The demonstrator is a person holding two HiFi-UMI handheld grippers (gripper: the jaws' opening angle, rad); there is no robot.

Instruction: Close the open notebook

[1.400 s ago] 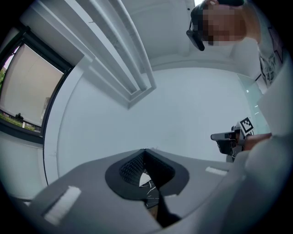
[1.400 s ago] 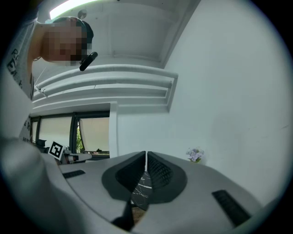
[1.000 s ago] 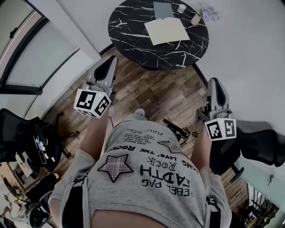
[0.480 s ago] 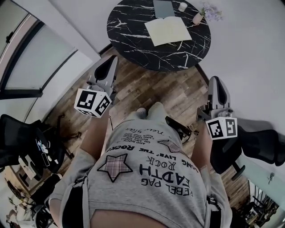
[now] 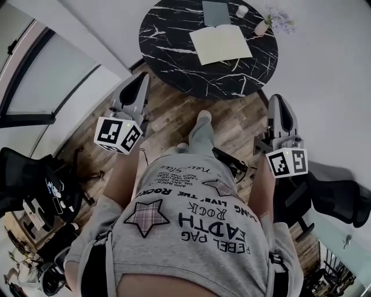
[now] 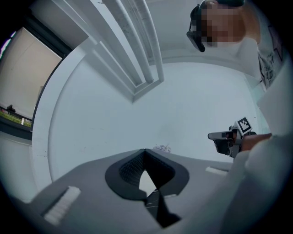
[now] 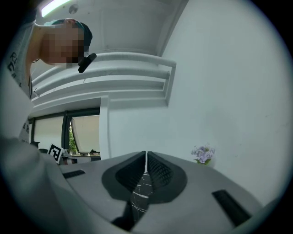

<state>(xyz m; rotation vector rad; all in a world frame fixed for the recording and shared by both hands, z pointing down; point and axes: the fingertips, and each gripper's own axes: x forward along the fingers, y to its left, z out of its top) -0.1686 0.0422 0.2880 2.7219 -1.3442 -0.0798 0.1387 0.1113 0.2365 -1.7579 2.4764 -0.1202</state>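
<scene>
Nearest in the head view was the person's grey printed shirt point(image 5: 191, 232), with one trouser leg point(image 5: 200, 136) stepping out toward 12 o'clock over the wooden floor point(image 5: 174, 110). A black office chair point(image 5: 29, 174) stood at 9 o'clock and another point(image 5: 336, 197) at 3 o'clock. The left hand-held gripper point(image 5: 141, 78) was at about 10 o'clock from the shirt and the right hand-held gripper point(image 5: 277, 100) at about 2 o'clock. Each was held level, carried its marker cube at the rear and pointed toward 12 o'clock. In the left gripper view the left hand-held gripper point(image 6: 145, 151) was clenched on nothing, its tips meeting. In the right gripper view the right hand-held gripper point(image 7: 146, 154) was likewise clenched and empty, with only a hairline slit between its jaws and marbled top showing below them. Both were well short of the round black marble bench point(image 5: 168, 35), which stood at 12 o'clock against the white wall. The open notebook point(image 5: 221, 44) lay flat near the bench's middle, pale pages up. The long axis of its spread ran roughly 9 to 3 o'clock, the right end a touch farther. Its spine crease seemed to run about 12 to 6 o'clock. Just beyond it at 12 o'clock lay a closed grey book point(image 5: 215, 13). A small white pot point(image 5: 242, 11) stood at 1 o'clock, and a vase point(image 5: 262, 28) of purple flowers point(image 5: 281, 23) at 2 o'clock near the rim.
</scene>
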